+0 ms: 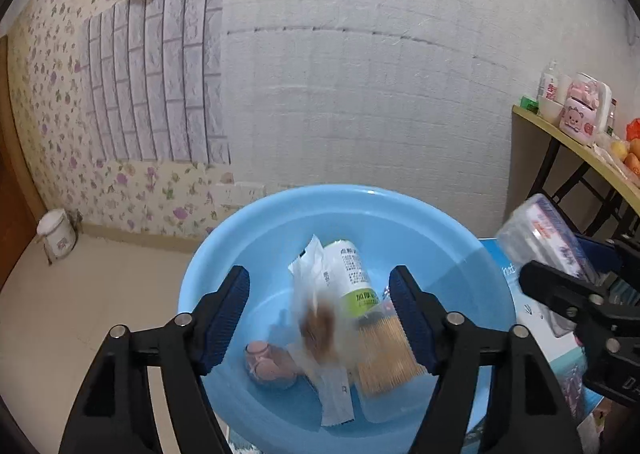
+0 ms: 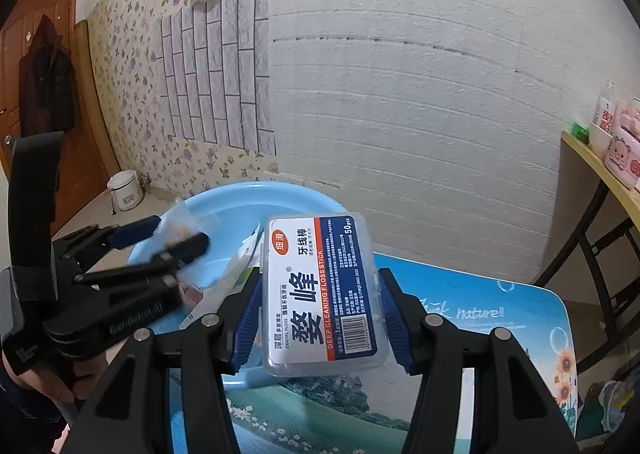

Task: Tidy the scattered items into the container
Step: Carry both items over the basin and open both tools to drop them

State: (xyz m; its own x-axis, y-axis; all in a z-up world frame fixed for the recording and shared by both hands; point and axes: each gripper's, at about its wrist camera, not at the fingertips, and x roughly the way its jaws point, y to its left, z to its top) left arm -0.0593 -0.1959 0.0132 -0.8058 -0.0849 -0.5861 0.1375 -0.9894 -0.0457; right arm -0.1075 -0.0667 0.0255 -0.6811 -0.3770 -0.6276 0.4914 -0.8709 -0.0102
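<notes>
Your right claw (image 2: 318,318) is clamped on a clear plastic floss-stick box (image 2: 322,294), one blue pad on each long side, label facing up. The box hangs just beside the blue basin (image 1: 280,221), at its near right rim, above the picture-printed table (image 2: 500,318).

Your left claw (image 1: 320,318) sits over the basin with its fingers spread wide and nothing pressed between the pads. A blurred clear snack packet (image 1: 316,330) appears in the gap between them, above the basin's floor. Inside the basin lie a white-and-green roll (image 1: 354,274), a clear tub of toothpicks (image 1: 384,358) and a small brown rounded object (image 1: 266,364).

Beyond the basin to the left, a white pot (image 1: 56,232) stands on the floor against flowered wallpaper (image 1: 44,101).
</notes>
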